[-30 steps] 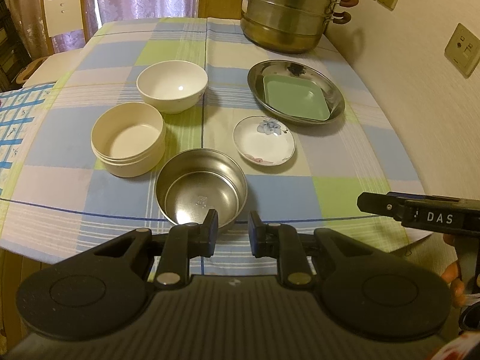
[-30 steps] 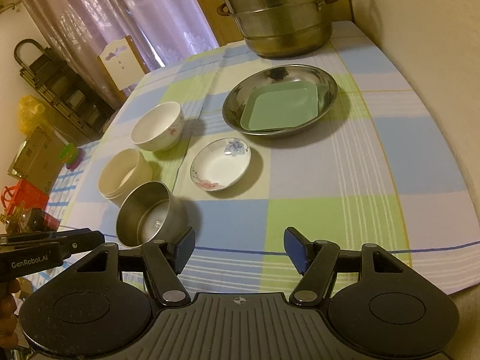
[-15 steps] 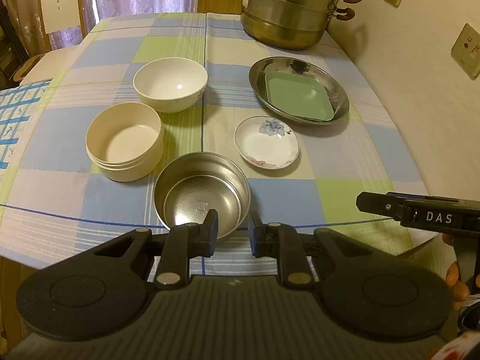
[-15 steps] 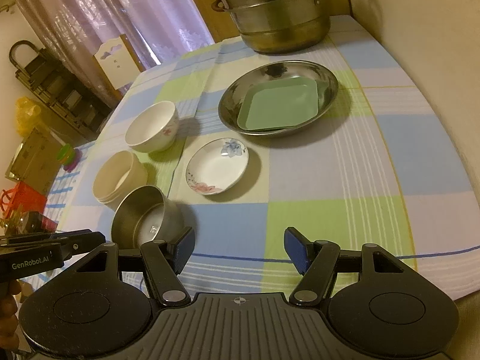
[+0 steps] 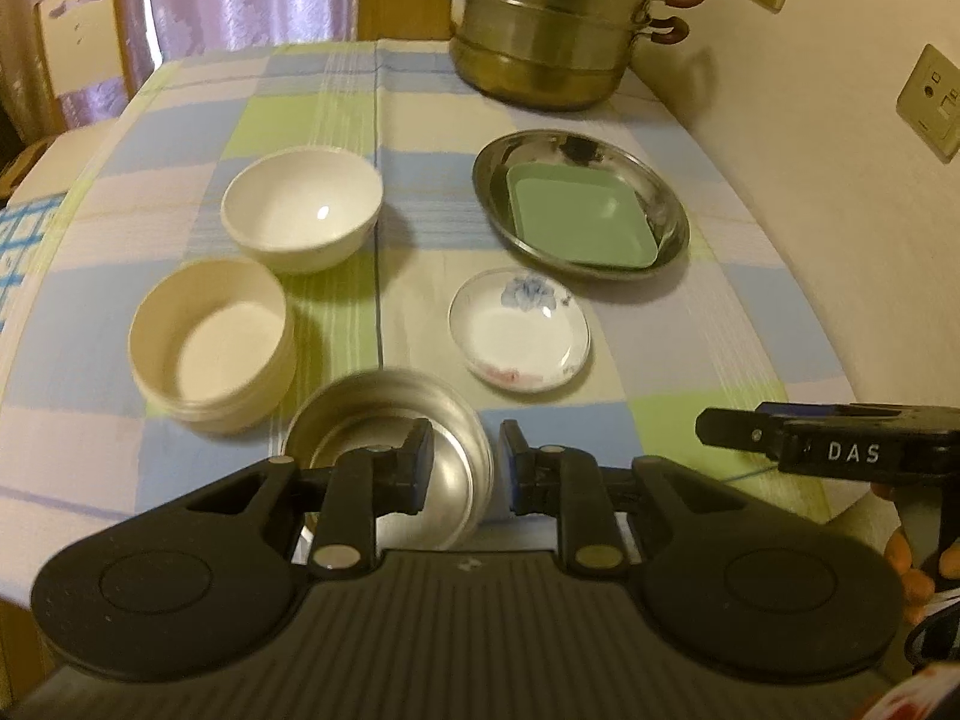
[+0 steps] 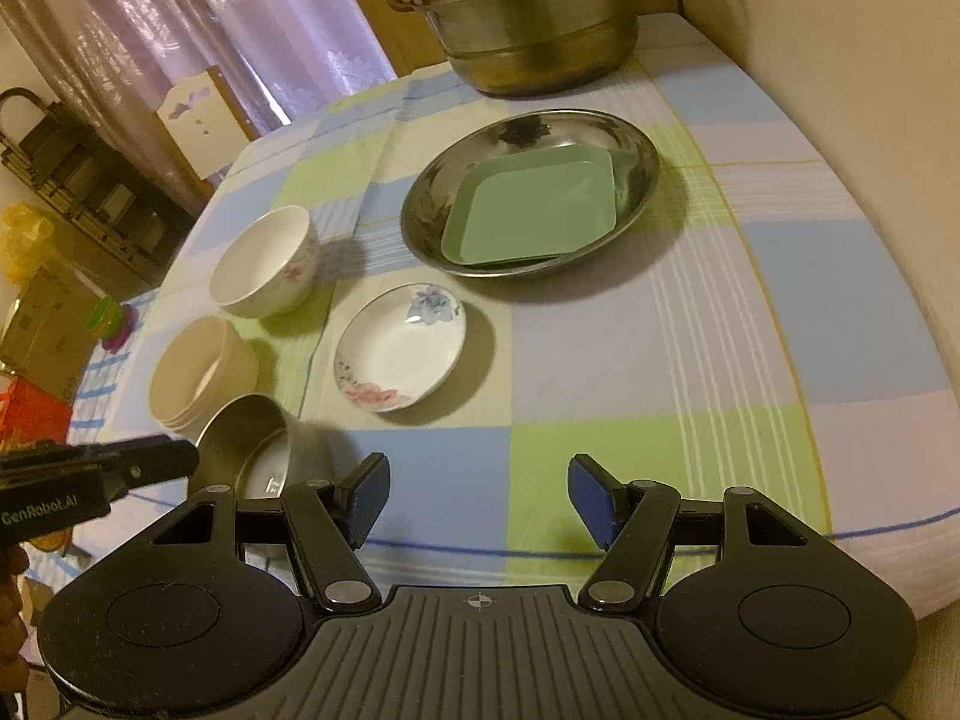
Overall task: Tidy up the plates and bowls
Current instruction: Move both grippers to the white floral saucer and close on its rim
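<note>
Closing in with the left gripper [image 5: 462, 468], jaws set either side of the near rim of the small steel bowl [image 5: 390, 456] at the table's front edge, jaws just widened a touch, pads not yet pressing. Best played slowly: straddle the thin wall squarely, then squeeze, since polished metal looks slippery. Right gripper [image 6: 477, 498] gaping wide over bare checked tablecloth [image 6: 750, 312], holding nothing. Beyond: straight-walled cream tub [image 5: 213, 339], glossy white porcelain bowl [image 5: 303, 216], shallow floral saucer [image 5: 519, 330], matte green square plate [image 5: 579, 216] nested in oval steel dish [image 5: 498, 171].
</note>
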{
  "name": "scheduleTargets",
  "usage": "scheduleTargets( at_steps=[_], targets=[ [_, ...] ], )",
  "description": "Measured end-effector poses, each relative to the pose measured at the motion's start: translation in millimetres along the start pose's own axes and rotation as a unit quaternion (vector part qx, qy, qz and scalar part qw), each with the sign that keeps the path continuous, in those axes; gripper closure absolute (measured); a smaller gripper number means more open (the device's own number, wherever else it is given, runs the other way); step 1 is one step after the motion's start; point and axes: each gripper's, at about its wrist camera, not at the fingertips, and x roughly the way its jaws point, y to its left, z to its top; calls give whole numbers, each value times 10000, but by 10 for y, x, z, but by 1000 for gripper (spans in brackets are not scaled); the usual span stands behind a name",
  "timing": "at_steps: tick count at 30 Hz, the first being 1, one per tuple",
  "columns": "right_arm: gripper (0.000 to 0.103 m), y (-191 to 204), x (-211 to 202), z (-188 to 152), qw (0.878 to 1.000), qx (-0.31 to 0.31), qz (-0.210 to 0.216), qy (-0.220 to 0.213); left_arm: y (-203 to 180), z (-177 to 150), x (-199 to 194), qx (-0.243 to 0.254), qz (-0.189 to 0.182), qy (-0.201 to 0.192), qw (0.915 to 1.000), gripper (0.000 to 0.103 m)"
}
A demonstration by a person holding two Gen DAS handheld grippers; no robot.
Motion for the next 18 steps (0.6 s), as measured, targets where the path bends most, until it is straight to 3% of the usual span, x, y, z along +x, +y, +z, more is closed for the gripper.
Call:
scheduleTargets(
  at_steps=[10, 18],
  targets=[
    [37, -59, 219, 159, 9999, 166, -40, 24, 16, 302, 415, 422, -190, 93, 9989, 81],
    [39, -46, 422, 281, 9999, 106, -83, -11, 74, 465, 790, 532, -303, 382, 9974, 81]
  ],
)
